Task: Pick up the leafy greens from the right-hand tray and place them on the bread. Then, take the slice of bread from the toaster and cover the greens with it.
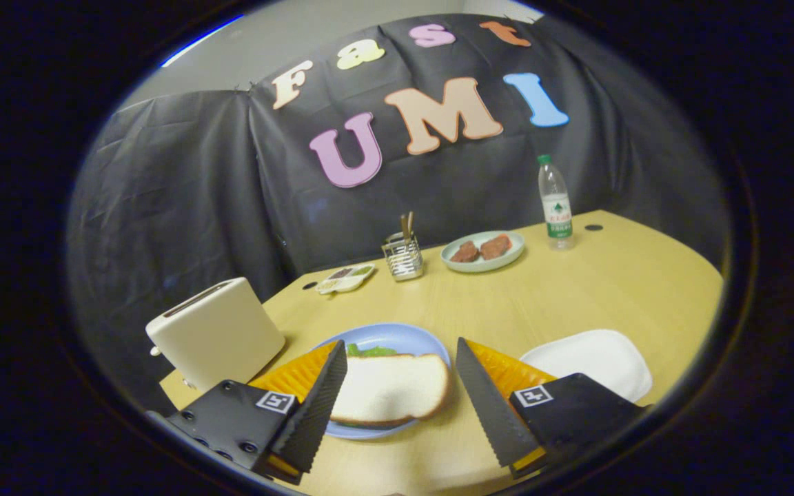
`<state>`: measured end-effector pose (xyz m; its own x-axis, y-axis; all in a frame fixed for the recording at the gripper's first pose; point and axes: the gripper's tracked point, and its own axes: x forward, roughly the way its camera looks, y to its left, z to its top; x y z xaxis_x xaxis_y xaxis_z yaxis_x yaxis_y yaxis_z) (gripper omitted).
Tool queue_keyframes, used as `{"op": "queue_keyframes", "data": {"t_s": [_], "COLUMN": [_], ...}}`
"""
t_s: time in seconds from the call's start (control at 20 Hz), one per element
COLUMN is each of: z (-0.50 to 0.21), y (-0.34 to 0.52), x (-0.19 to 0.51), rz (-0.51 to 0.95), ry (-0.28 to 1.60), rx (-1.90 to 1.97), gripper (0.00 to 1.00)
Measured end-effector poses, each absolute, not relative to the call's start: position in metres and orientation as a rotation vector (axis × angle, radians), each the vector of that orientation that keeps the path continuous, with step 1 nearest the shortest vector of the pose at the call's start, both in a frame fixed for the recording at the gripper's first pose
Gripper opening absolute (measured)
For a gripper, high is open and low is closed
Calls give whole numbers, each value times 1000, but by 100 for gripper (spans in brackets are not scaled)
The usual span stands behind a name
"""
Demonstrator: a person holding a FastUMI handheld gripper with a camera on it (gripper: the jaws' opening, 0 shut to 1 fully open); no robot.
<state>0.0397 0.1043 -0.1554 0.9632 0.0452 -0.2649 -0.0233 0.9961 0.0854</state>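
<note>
While the gripper (400, 386) hangs spread wide at the bottom of the frame, gripping nothing, a slice of bread (391, 389) lies between its fingers on the blue plate (397, 336), green leaves (369, 350) peeking from under its far edge. That bread looks light, soft and easily dented, so I'd pinch it gently by the crust. At lower left, the toaster (218, 334) stands beside the plate.

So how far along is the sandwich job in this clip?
Nearly finished, by the look of it. A bread slice lies on the blue plate with leafy greens peeking out behind it, so both placements look done. The gripper fingers stand open around the slice, holding nothing. The white tray is bare. Only pulling away seems left.
</note>
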Motion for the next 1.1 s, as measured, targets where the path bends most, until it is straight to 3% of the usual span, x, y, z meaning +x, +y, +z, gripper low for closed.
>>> {"op": "queue_keyframes", "data": {"t_s": [0.7, 1.1], "z": [7, 27], "y": [64, 78], "x": [48, 25], "rz": [78, 201], "ry": [-30, -80], "rx": [-171, -168], "gripper": [100, 100]}}
